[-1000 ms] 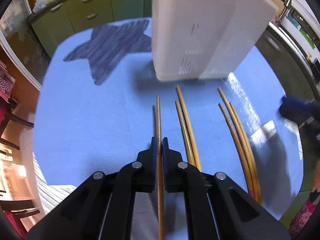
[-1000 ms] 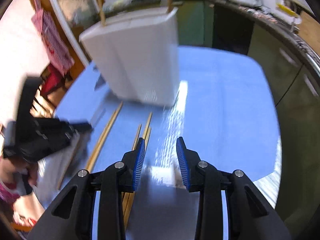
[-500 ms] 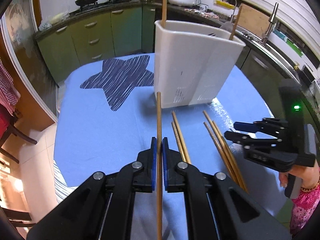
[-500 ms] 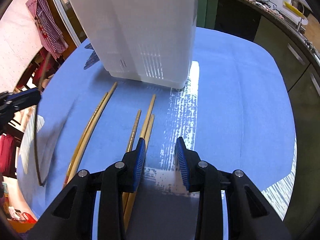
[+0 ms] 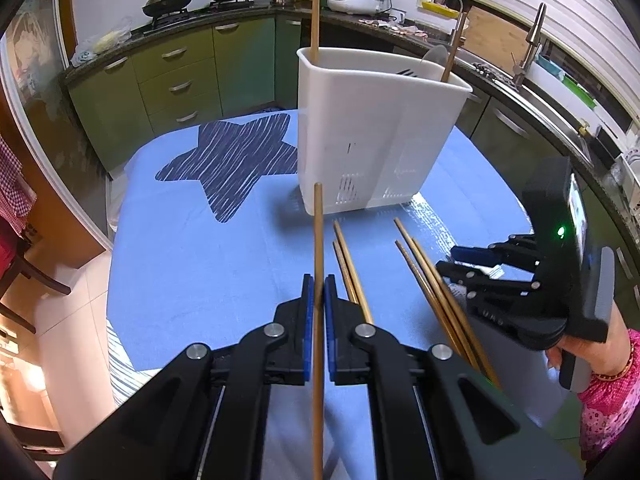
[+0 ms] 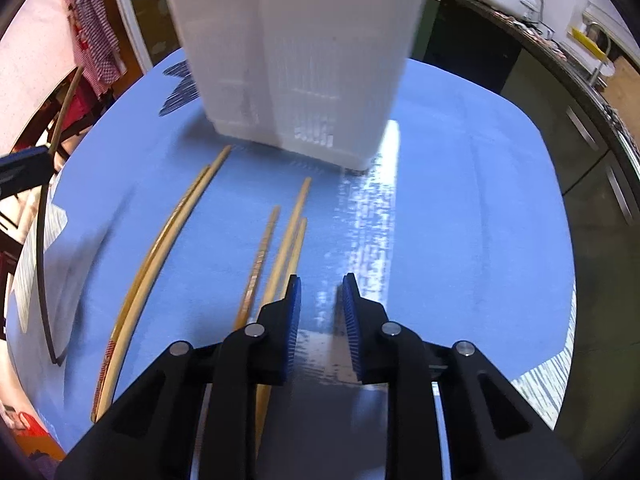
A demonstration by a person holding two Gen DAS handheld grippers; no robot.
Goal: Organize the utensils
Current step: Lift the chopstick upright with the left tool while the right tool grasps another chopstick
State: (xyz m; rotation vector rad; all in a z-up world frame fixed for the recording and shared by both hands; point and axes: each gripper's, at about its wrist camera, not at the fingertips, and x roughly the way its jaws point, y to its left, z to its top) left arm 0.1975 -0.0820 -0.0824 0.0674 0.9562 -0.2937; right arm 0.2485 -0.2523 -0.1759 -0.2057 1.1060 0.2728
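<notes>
The left gripper (image 5: 317, 296) is squeezing one long wooden chopstick (image 5: 318, 240) to drop into the tall white plastic holder (image 5: 372, 136), while the right gripper (image 6: 318, 300), jaws closing on nothing, is reaching for chopsticks lying on the blue tabletop (image 6: 460, 208).

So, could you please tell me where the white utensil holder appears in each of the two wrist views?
Left wrist: the white utensil holder stands upper centre, whole, beyond the chopstick clamped in the left gripper.
Right wrist: the white utensil holder fills the top centre, its rim cut off by the frame.
Shared landmark: the loose chopsticks on the blue cloth before it.
</notes>
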